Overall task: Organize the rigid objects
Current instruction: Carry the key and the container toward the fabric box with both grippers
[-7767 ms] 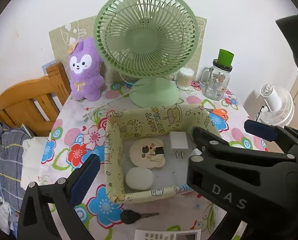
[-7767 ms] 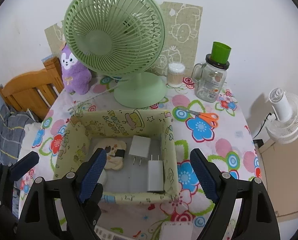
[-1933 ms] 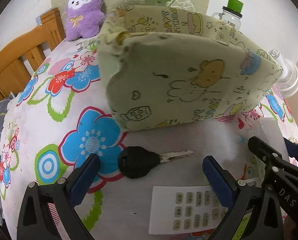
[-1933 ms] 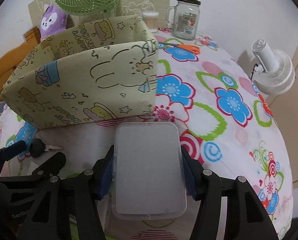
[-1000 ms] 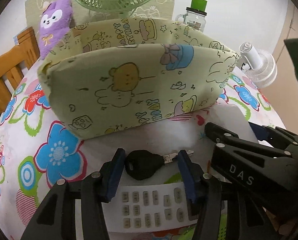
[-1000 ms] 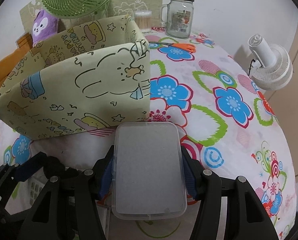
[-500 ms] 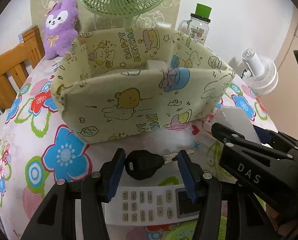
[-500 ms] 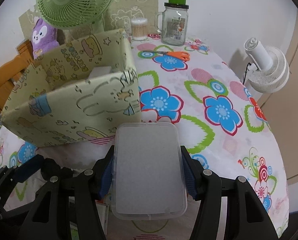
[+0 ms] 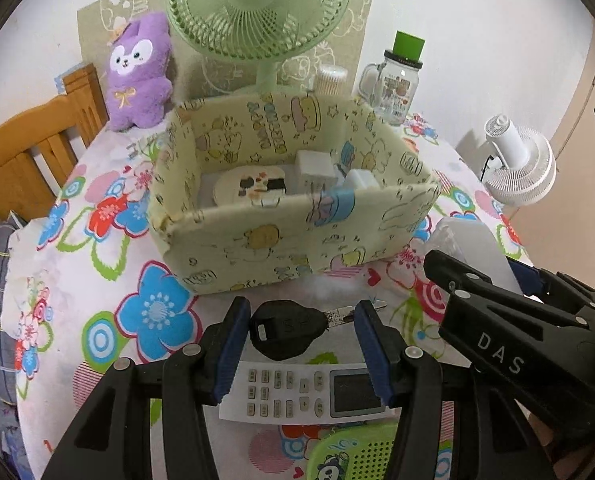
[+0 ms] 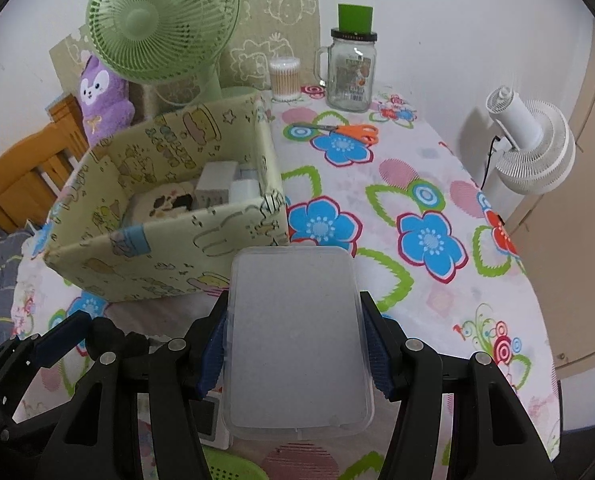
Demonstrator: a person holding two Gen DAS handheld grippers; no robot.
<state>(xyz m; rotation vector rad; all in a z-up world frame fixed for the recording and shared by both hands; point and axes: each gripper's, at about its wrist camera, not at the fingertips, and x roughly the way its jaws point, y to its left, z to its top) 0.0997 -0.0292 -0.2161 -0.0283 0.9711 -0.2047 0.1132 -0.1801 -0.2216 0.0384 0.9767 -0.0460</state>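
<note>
My left gripper (image 9: 301, 320) is shut on a black-headed key (image 9: 285, 328) and holds it above the table, in front of the yellow cartoon-print fabric box (image 9: 293, 236). My right gripper (image 10: 295, 336) is shut on a flat clear plastic case (image 10: 297, 340), held level at the near right corner of that box (image 10: 169, 256). The case also shows at the right in the left wrist view (image 9: 469, 252). Inside the box lie a cream patterned oval item (image 9: 249, 188) and white plug adapters (image 9: 315, 170).
A white remote control (image 9: 305, 396) and a green perforated thing (image 9: 353, 456) lie on the flowered tablecloth under my left gripper. Behind the box stand a green fan (image 10: 161, 28), a purple plush (image 9: 137, 72), a cotton-swab tub (image 10: 284, 78) and a glass jar (image 10: 349, 68). Orange scissors (image 10: 345, 131) lie at the back right.
Both grippers have risen with the key and the case, so I now look down into the box. The remote stays on the table.
</note>
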